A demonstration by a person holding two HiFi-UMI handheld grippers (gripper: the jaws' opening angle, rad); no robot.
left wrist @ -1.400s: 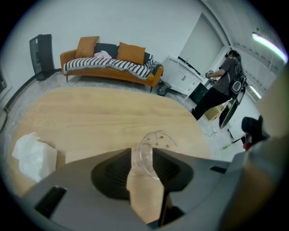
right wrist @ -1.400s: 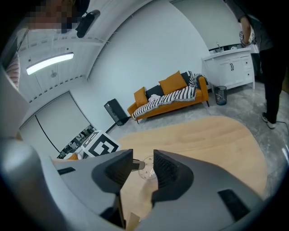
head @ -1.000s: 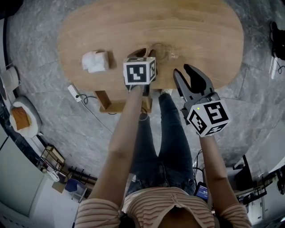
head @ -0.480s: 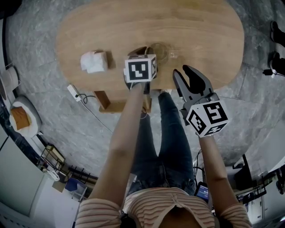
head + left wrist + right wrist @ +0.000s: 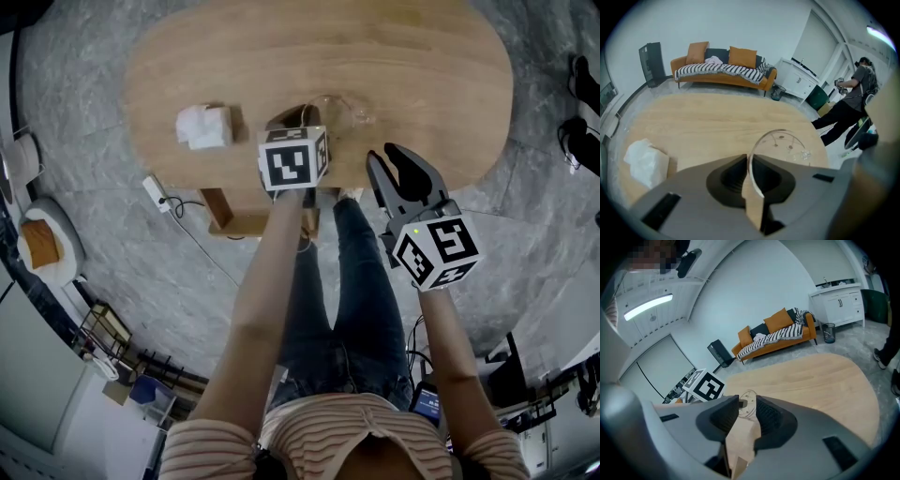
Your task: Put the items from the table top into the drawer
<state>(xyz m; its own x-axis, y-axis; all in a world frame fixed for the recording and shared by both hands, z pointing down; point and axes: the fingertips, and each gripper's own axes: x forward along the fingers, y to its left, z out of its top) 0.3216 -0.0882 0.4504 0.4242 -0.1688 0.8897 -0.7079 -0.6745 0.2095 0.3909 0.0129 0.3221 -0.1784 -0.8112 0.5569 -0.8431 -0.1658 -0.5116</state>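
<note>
A clear round glass (image 5: 344, 109) stands on the oval wooden table (image 5: 422, 66) near its front edge. My left gripper (image 5: 298, 120) points steeply down at it, fingertips mostly hidden under its marker cube. In the left gripper view the jaws (image 5: 749, 161) have just been closing and now pinch the thin rim of the glass (image 5: 783, 145). My right gripper (image 5: 387, 156) hovers off the table's front edge, to the right of the glass. Its jaws have just closed a little but stand open with nothing between them (image 5: 747, 414); the glass (image 5: 748, 408) shows far beyond.
A white tissue pack (image 5: 204, 127) lies on the table's left part (image 5: 646, 159). A wooden piece (image 5: 230, 216) juts out under the front edge. A power strip (image 5: 155, 194) lies on the stone floor. A person (image 5: 853, 103) stands beyond the table's right end.
The left gripper's jaws have drawn together around the glass's rim, and its cube has shifted slightly toward me. The right gripper has stayed where it was.
</note>
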